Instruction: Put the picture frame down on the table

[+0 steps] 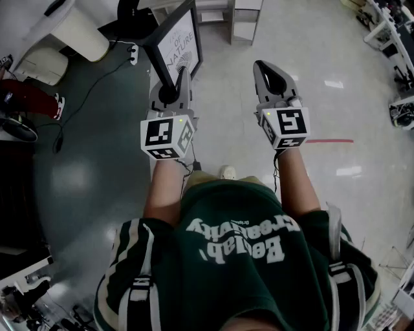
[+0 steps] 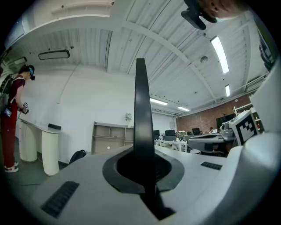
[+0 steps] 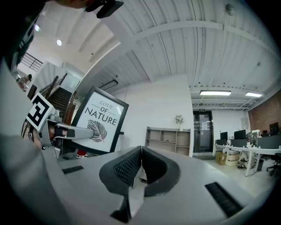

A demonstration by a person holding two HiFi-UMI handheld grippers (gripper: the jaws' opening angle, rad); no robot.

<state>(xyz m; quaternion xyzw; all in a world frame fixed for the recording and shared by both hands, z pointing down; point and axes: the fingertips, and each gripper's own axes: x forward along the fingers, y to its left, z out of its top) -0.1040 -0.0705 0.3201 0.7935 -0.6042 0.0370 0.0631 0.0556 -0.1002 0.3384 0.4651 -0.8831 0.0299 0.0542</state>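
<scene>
The picture frame [image 1: 176, 44] is black-edged, with a white print reading "LOVE OF NATURE". It is held upright in the air over the floor. My left gripper [image 1: 178, 81] is shut on its lower edge. In the left gripper view the frame [image 2: 141, 110] shows edge-on as a thin black strip rising from between the jaws of the left gripper [image 2: 144, 169]. My right gripper [image 1: 270, 72] is level with the left one, shut, with nothing in it. In the right gripper view the pads of the right gripper [image 3: 141, 163] meet, and the frame [image 3: 100, 122] stands to the left.
A white rounded counter [image 1: 72, 31] stands at the far left with a person in red trousers [image 1: 29, 97] beside it. A grey shelf unit [image 1: 246, 18] is straight ahead. A cable [image 1: 84, 90] crosses the dark floor. Desks [image 1: 394, 39] line the right side.
</scene>
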